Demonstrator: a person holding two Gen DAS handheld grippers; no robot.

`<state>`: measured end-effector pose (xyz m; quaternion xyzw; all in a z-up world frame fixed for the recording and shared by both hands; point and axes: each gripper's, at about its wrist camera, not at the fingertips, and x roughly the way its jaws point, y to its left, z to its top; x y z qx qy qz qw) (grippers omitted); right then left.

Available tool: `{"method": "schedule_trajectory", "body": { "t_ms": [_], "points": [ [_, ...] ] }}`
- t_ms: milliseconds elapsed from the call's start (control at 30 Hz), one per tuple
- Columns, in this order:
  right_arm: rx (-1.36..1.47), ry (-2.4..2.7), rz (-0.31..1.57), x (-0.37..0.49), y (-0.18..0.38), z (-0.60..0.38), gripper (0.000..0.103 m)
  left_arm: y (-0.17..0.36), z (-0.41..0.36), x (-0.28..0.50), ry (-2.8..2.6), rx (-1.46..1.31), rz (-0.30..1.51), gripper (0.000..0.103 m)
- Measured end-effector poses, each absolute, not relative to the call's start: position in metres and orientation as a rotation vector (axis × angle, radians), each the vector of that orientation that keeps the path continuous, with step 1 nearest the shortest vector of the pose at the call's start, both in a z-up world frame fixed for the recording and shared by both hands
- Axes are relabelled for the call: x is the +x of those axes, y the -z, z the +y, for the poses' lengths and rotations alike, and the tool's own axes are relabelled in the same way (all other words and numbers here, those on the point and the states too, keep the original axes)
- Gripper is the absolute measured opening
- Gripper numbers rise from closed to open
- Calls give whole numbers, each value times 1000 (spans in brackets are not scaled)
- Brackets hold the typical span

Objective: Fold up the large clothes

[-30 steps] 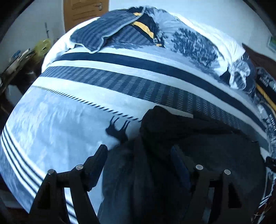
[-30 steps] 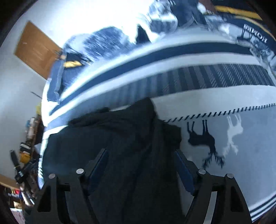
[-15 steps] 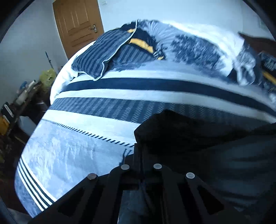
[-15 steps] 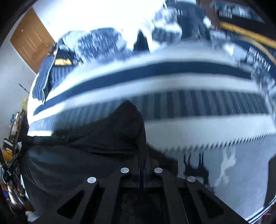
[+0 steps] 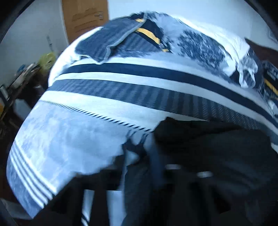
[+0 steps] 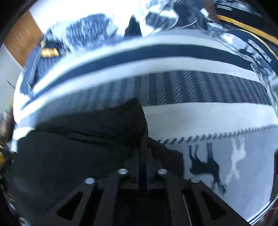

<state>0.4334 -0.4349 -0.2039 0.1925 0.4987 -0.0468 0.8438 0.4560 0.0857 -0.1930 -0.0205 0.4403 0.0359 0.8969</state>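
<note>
Garment (image 6: 78, 156) (black) lies crosswise, right fingers (image 6: 132, 166) pinching it; left fingers' (image 5: 156, 173) state unclear.

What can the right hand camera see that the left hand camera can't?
Only the right wrist view shows the dark deer and the white deer printed on the bedspread, and the right gripper shut on the black garment.

Only the left wrist view shows the green-yellow thing beside the bed, and the blurred left gripper, whose state I cannot tell.

Both show the striped bedspread, the black garment, the blue pillow and the wooden door.
</note>
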Motion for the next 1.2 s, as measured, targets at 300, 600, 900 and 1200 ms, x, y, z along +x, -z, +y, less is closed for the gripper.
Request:
{"method": "schedule_trajectory", "body": {
  "t_ms": [300, 600, 900, 1200],
  "points": [
    [533, 32, 888, 273, 195, -444, 91, 200, 116, 330, -132, -113, 902, 83],
    [736, 88, 849, 203, 257, -446, 62, 256, 118, 292, -91, -105, 1008, 76],
    [573, 50, 904, 223, 257, -419, 42, 252, 112, 289, 18, -165, 1005, 29],
    [526, 107, 906, 215, 255, -415, 5, 247, 124, 278, 46, -244, 968, 2]
  ]
}}
